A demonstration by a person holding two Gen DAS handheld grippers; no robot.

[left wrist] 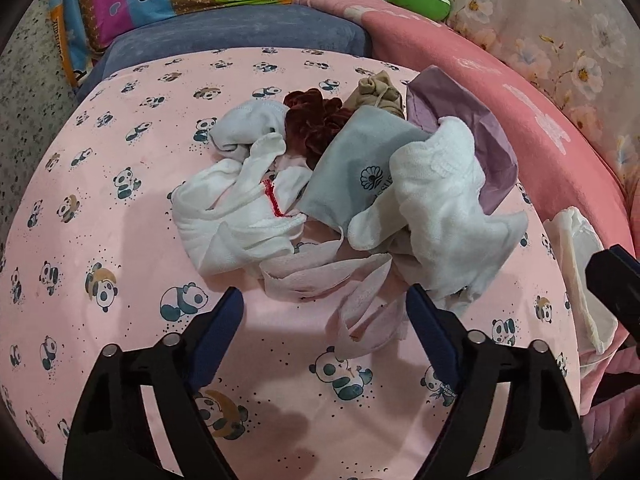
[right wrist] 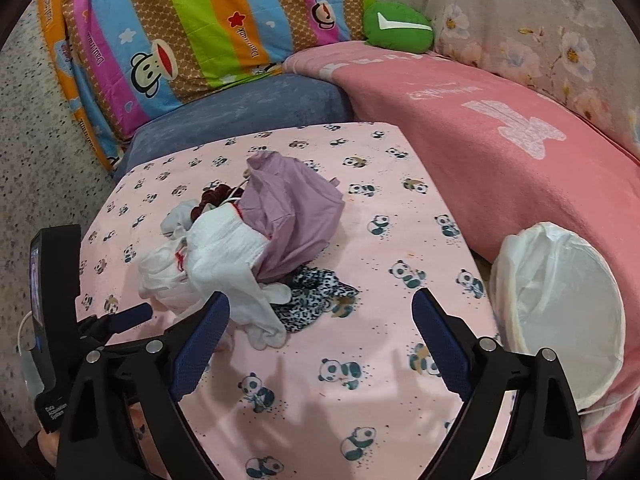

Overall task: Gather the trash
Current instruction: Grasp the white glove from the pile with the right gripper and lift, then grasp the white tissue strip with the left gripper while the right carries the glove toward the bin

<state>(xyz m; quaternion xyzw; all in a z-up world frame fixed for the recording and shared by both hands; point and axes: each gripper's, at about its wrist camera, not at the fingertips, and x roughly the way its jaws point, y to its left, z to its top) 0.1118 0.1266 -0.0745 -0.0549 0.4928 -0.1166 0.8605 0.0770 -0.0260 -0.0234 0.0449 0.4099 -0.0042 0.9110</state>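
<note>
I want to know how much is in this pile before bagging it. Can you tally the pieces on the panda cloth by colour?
White cloths and gloves: about 3, tangled, so not certain
Pale pink tissue: 1
Grey pouch: 1
Lilac cloth: 1
Dark red scrunchie: 1
Tan pouch: 1
Black-and-white leopard cloth: 1
Total: about 9

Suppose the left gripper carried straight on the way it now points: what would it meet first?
Most likely the crumpled pink tissue, which lies just ahead between the open jaws of the left gripper at the near edge of the cloth pile. Depth is hard to judge through the fisheye, so this is a best estimate.
</note>
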